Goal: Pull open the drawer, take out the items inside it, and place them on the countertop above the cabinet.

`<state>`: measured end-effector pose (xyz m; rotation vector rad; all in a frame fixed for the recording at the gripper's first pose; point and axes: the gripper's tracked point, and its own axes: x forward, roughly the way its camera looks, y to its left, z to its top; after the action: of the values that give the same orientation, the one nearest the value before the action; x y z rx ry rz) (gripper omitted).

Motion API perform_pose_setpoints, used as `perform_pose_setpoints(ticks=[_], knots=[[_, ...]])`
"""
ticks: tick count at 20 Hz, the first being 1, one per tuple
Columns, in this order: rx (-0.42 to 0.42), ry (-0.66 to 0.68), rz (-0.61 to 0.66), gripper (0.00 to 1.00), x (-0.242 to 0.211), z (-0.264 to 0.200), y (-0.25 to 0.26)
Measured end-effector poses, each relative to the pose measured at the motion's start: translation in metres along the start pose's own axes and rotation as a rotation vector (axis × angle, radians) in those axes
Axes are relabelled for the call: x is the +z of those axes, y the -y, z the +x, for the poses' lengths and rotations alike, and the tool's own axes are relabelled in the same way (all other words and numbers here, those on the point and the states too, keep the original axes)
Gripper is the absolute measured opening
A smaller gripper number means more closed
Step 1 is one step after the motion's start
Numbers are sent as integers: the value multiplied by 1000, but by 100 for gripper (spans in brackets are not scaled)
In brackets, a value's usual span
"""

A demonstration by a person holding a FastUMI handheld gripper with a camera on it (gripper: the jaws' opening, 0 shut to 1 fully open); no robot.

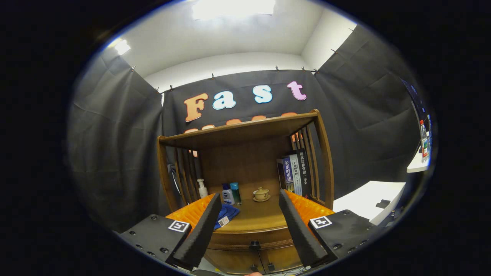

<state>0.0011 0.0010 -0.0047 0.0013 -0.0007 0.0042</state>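
While the drawer (251, 238) sits shut in the cabinet (253, 260), flush with its front, we judge the task barely begun: nothing has been pulled open. We hold the gripper (249, 207) with its 2 fingers spread wide and empty, and the drawer's dark knob (254, 245) lies ahead of them and lower, about midway between them. On the countertop (257, 218) we see a blue cloth (227, 214) just beside the left finger, 2 small bottles (231, 193), a white pump bottle (201, 188) further left, a lidded cup on a saucer (261, 194) and some books (295, 172) standing at the right under the shelf top (238, 132). Whether any of these came from the drawer we cannot tell. What is left, as we read it: reach down to the knob, close on it, draw the drawer out, then lift its contents up onto the countertop.
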Motion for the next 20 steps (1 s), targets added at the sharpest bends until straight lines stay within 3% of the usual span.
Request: perform_pose_setpoints(ticks=[12,15,20], knots=[[41,6,18,98,-67,47,7],[10,-20,34,98,-106,62,23],[35,-142,-20,97,-185,82,26]])
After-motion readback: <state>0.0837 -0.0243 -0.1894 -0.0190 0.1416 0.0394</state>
